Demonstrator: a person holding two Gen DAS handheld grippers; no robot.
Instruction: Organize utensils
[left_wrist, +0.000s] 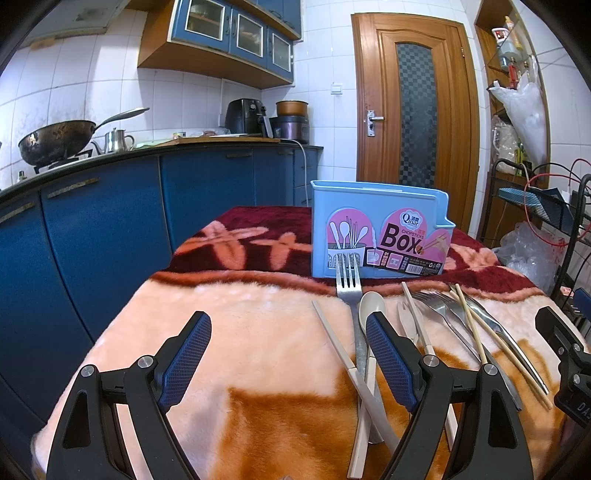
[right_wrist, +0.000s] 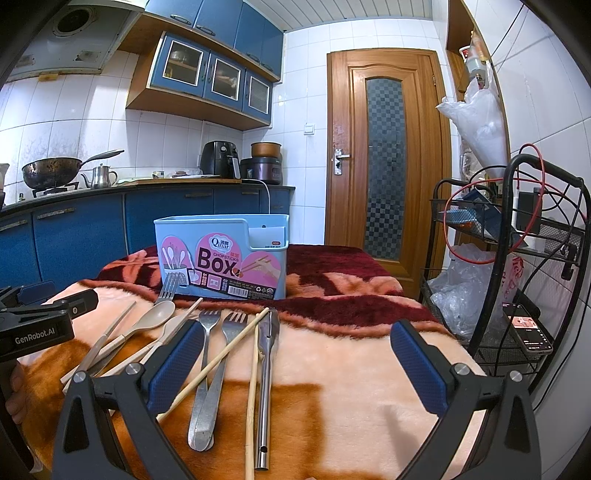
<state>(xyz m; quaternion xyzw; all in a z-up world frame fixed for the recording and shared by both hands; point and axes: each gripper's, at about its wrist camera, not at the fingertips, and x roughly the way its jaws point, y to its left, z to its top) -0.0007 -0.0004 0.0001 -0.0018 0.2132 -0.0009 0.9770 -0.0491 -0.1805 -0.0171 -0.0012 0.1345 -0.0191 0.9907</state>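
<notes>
Your left gripper (left_wrist: 288, 343) hovers with its jaws spread wide and empty over the plush peach-and-maroon blanket (left_wrist: 258, 350) covering the counter. The beige plastic spoon (left_wrist: 371, 304) and the steel fork (left_wrist: 348, 282) beside it lie just by the right-hand jaw, partly behind it, not between the two; only bare blanket sits in the gap. Your right gripper (right_wrist: 297, 345) is also wide and holds nothing. Two crossed steel forks (right_wrist: 210, 350), a pair of bamboo chopsticks (right_wrist: 255, 354) and a steel tube-handled utensil (right_wrist: 267, 354) lie in its gap, towards the left-hand jaw. The light-blue plastic chopsticks box (right_wrist: 221, 254) stands upright beyond the utensils, near the fork tines.
</notes>
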